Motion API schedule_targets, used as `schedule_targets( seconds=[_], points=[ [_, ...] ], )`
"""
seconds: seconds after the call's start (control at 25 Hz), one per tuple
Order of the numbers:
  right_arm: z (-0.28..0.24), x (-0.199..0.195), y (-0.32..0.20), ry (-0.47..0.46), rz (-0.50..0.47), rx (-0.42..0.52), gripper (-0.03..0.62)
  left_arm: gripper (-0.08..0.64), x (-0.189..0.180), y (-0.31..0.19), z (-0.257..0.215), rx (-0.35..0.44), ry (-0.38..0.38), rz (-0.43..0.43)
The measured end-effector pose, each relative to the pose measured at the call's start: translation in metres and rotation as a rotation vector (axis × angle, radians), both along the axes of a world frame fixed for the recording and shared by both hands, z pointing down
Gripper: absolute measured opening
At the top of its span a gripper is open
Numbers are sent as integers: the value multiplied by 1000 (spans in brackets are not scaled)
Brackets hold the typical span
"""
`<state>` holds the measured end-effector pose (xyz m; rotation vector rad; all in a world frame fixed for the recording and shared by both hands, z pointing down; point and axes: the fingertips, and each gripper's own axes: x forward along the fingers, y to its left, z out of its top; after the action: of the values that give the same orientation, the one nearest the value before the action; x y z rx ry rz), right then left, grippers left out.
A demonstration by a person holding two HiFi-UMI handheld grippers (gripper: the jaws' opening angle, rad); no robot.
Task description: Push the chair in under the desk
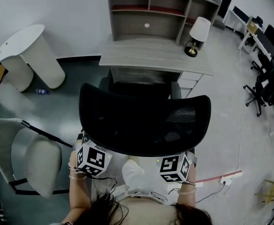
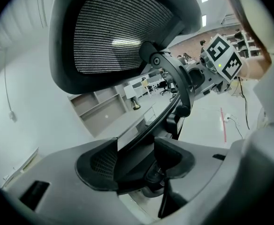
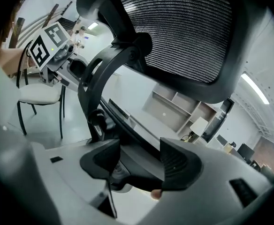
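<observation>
A black mesh-backed office chair (image 1: 141, 121) stands facing the grey wooden desk (image 1: 151, 55), its armrests near the desk's front edge. Both grippers are behind the backrest, their tips hidden under its lower rim in the head view; only the marker cubes show, left (image 1: 92, 158) and right (image 1: 174, 168). In the left gripper view, my left gripper (image 2: 136, 161) is shut on a dark flat edge of the chair below the mesh back (image 2: 123, 27). My right gripper (image 3: 139, 161) is shut on the same edge further right.
A shelf hutch (image 1: 160, 8) and a white-shaded lamp (image 1: 198, 34) are on the desk, with drawers (image 1: 189, 83) under its right side. A white round table (image 1: 29, 55) and a grey chair (image 1: 34, 158) are at left. Black office chairs (image 1: 263, 88) stand far right.
</observation>
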<state>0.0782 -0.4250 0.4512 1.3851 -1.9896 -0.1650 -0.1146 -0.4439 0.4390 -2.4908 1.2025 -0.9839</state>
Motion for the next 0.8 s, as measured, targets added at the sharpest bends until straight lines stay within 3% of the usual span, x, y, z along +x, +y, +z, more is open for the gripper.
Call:
schedule_targets(
  seconds=[0.8],
  points=[
    [-1,-3,-37,-8,25,-18,255,236,-3,-40,-1,6,27,12]
  ],
)
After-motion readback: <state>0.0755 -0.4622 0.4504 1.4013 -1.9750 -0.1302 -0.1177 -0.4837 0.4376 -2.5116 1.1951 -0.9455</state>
